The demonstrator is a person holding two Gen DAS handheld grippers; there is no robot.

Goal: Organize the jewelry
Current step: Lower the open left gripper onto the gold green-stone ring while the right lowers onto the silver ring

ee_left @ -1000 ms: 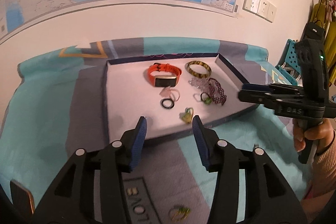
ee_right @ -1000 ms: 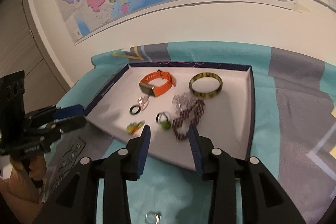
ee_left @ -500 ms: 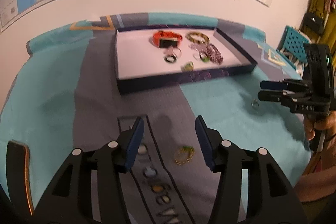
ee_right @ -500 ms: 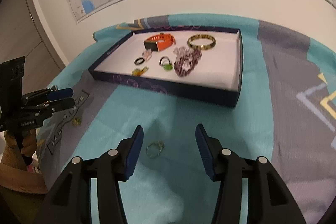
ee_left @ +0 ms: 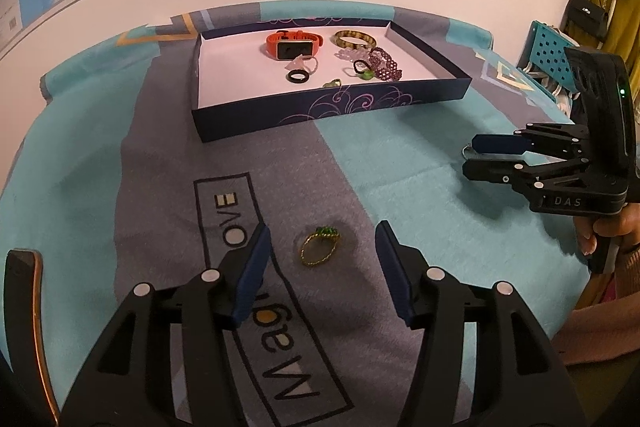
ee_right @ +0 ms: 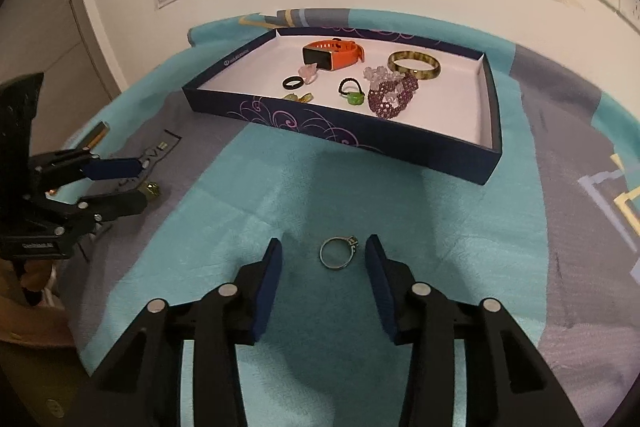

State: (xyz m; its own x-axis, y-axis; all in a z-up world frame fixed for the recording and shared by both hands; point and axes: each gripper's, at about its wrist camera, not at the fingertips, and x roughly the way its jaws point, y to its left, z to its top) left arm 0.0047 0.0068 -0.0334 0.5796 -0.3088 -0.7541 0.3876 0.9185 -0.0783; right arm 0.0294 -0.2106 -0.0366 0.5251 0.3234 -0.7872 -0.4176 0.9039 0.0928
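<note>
A: What is the left gripper (ee_left: 322, 251) doing just now?

B: Its jaws are opening, and a gold ring (ee_left: 319, 245) with small green stones is lying between the blue pads, touching neither. The ring is made of thin twisted wire and is resting flat on the grey stripe of the fuzzy cloth (ee_left: 400, 163), beside the printed letters.

A: And the right gripper (ee_right: 323, 259)?

B: Its jaws are closing. A thin silver ring (ee_right: 338, 253) with one small stone is lying between the pads on the turquoise part of the cloth, and the pads are not pressing it; it is sitting nearer to the right pad.

A: Where is the other jewelry lying?

B: It is sitting in the shallow dark blue tray (ee_right: 360, 138), which has a white floor and purple swirls on its wall. Inside I am seeing an orange watch (ee_right: 332, 55) with a rubbery strap, a glossy mottled bangle (ee_right: 414, 66), a purple beaded bracelet (ee_right: 394, 97), a plain black ring (ee_right: 291, 83), and a ring with a green stone (ee_right: 352, 93).

A: Are both loose rings near the tray?

B: They are lying outside it, on the cloth in front of its wall.
</note>
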